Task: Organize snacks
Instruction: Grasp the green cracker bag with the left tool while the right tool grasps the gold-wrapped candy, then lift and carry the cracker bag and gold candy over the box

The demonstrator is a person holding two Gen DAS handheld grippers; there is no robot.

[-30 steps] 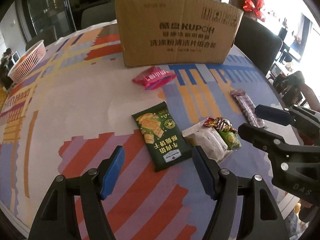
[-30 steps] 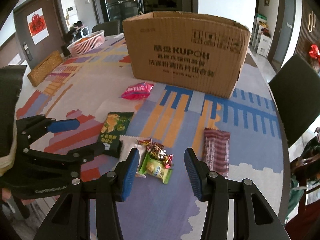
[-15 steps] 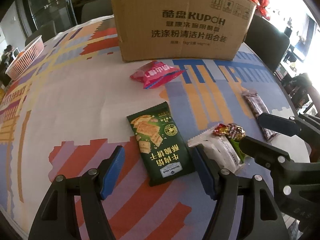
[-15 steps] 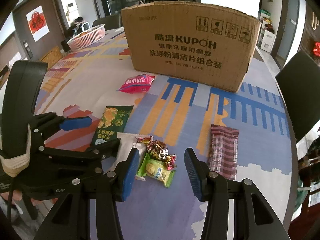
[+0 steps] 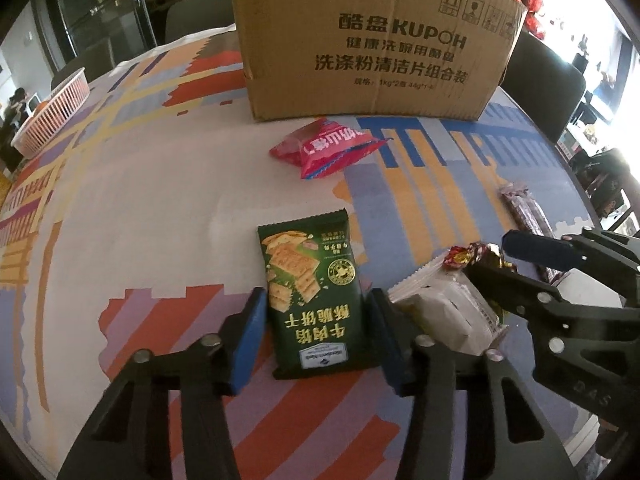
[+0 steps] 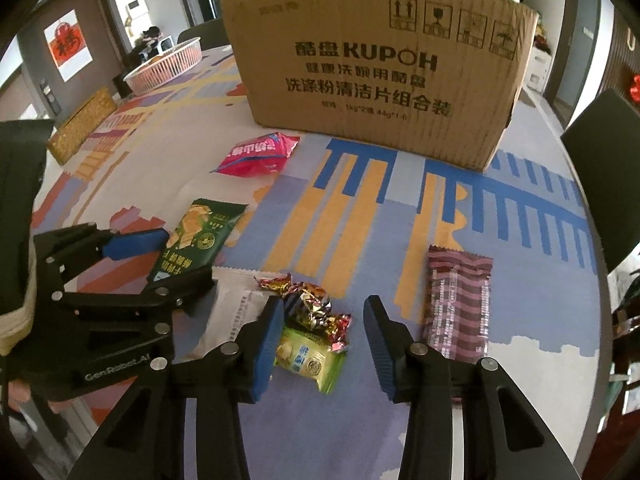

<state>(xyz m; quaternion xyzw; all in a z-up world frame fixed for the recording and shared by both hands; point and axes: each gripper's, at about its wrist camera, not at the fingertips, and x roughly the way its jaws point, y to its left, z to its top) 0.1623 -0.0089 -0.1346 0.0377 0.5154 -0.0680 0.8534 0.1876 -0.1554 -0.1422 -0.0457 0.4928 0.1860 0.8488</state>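
Note:
A green cracker packet lies flat on the patterned tablecloth, its near half between the fingers of my open left gripper. It also shows in the right wrist view. My open right gripper straddles a small light-green snack and foil-wrapped candies. A white packet lies between the two grippers. A pink packet lies near a large cardboard box. A maroon striped bar lies right of my right gripper.
A pink plastic basket stands at the far left of the table, with a woven tray near it. Dark chairs stand beyond the table's right edge. The box blocks the far side.
Both grippers have moved forward and down toward the table. The green packet now lies between my left fingers, and the candies between my right fingers. Nothing has been gripped.

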